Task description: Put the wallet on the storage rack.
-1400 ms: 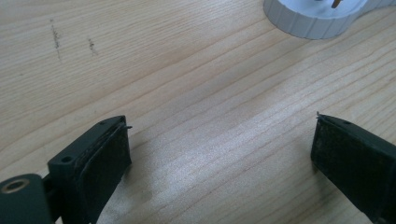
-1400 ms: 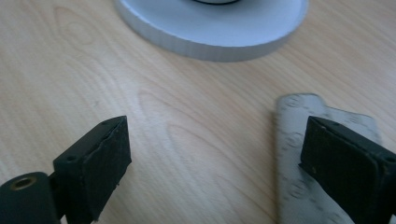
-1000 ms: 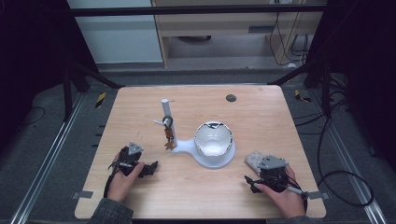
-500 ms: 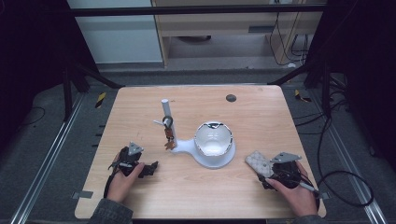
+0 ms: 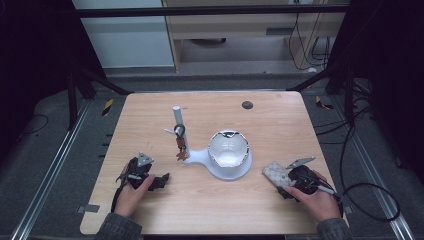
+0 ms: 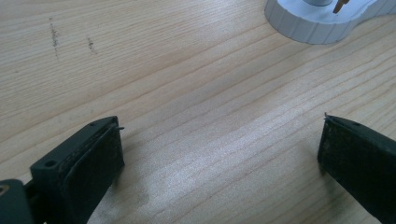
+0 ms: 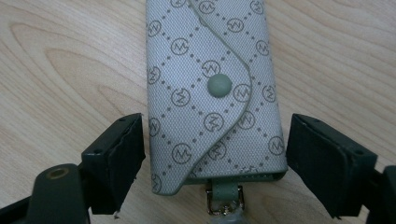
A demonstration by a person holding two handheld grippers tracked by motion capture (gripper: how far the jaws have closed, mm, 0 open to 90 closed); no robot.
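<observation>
A grey patterned key pouch [image 7: 212, 93] with a snap button lies flat on the wood between the jaws of my right gripper [image 7: 215, 163], which is open and not touching it. From above, the pouch [image 5: 276, 174] lies right of the white stand. My right gripper [image 5: 295, 180] sits at the front right. My left gripper [image 5: 159, 181] rests at the front left, open over bare wood [image 6: 210, 154]. The white stand [image 5: 227, 167] carries a bowl and an upright post [image 5: 178, 125] with a key ring and keys [image 5: 180, 145] hanging from it.
A small dark round disc [image 5: 246, 105] lies near the table's far edge. The stand's ribbed white base [image 6: 322, 23] shows at the top of the left gripper view. Dark floor, rails and cables surround the table.
My right hand and gripper have shifted rightward and turned, and the key pouch now lies in front of the jaws. The left gripper has stayed put.
</observation>
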